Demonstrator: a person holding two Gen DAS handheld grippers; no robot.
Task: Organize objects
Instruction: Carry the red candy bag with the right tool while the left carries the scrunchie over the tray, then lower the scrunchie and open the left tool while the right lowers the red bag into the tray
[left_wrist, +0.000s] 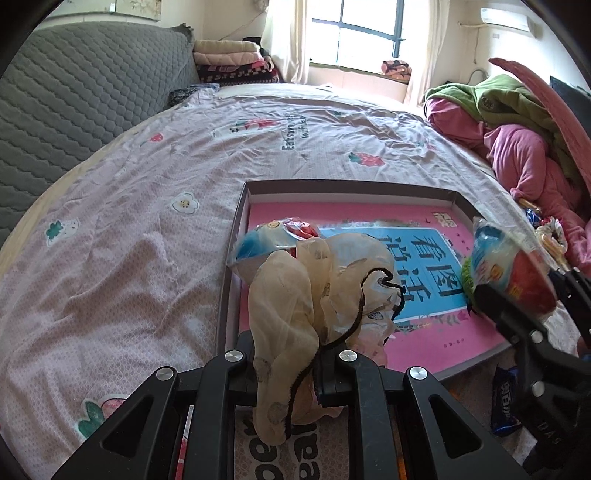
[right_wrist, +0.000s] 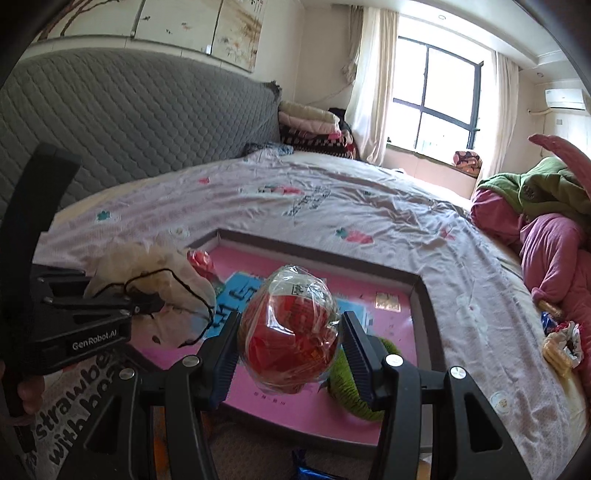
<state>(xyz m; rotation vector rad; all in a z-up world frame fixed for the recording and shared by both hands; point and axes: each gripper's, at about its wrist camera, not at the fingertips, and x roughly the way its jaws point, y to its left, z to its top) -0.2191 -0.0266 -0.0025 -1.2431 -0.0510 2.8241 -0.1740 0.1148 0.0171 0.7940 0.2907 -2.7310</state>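
My left gripper (left_wrist: 291, 362) is shut on a sheer beige drawstring bag (left_wrist: 288, 295) with a black cord, held over the near left corner of a shallow grey-rimmed box (left_wrist: 347, 183) with a pink printed bottom. My right gripper (right_wrist: 290, 339) is shut on a clear snack packet (right_wrist: 291, 328) with red contents, above the box (right_wrist: 314, 254). The right wrist view shows the left gripper (right_wrist: 149, 304) and its bag (right_wrist: 159, 273) at the left. Another snack packet (left_wrist: 266, 240) lies in the box's far left part. A green knitted piece (right_wrist: 351, 380) lies under the right gripper's fingers.
The box sits on a bed with a pale flowered sheet (left_wrist: 147, 206). Pink and green clothes (left_wrist: 524, 155) are piled at the right, with loose snack packets (right_wrist: 561, 343) beside them. A blue packet (left_wrist: 504, 406) lies by the box's near edge. A grey quilted headboard (left_wrist: 74, 92) stands to the left.
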